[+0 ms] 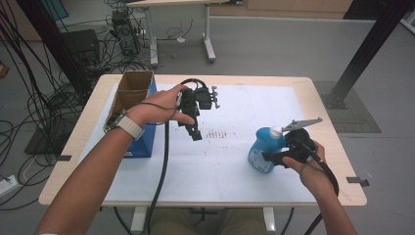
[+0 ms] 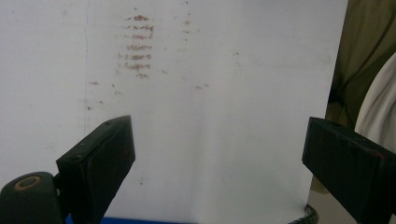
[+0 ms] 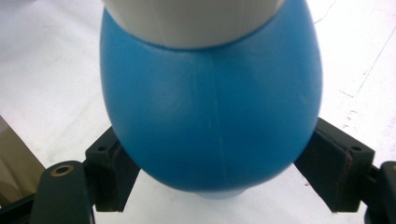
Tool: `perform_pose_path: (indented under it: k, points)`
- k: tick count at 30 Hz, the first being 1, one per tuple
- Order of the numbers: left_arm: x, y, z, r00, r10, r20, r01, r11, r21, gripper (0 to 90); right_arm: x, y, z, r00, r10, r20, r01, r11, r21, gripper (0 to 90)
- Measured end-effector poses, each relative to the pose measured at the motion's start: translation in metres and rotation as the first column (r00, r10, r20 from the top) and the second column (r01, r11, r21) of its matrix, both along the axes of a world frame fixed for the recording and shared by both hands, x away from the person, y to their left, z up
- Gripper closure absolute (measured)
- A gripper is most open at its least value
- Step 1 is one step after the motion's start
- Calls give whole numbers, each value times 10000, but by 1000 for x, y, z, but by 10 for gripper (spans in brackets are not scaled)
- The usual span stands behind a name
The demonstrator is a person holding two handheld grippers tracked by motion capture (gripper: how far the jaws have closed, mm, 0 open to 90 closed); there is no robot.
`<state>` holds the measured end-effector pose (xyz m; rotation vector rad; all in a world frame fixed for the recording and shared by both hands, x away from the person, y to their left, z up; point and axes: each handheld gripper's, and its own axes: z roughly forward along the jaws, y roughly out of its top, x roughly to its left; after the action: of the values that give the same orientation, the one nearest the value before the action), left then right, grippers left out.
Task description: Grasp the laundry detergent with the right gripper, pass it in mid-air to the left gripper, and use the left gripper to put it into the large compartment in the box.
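Your right gripper has its jaws closed around the blue bottle, both pads pressed against the bottle's rounded sides, as the right gripper view shows. The bottle has a white cap and sits near the right edge of the table, on the white sheet. Your left gripper hangs above the middle of the sheet, jaws spread wide with nothing between them; beneath them lies bare white paper with faint brown smudges. An open cardboard box stands at the table's left side, beside your left wrist.
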<state>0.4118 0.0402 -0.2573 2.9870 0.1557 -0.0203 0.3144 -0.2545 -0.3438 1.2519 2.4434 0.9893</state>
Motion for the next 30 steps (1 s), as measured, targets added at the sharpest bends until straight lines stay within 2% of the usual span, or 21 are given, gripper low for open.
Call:
perform_pose_path:
  k: [30]
  points:
    - [0, 1, -1, 10000, 41, -11, -41, 10000, -42, 98, 1, 4, -9, 9998, 14, 204, -18, 9998, 221, 210]
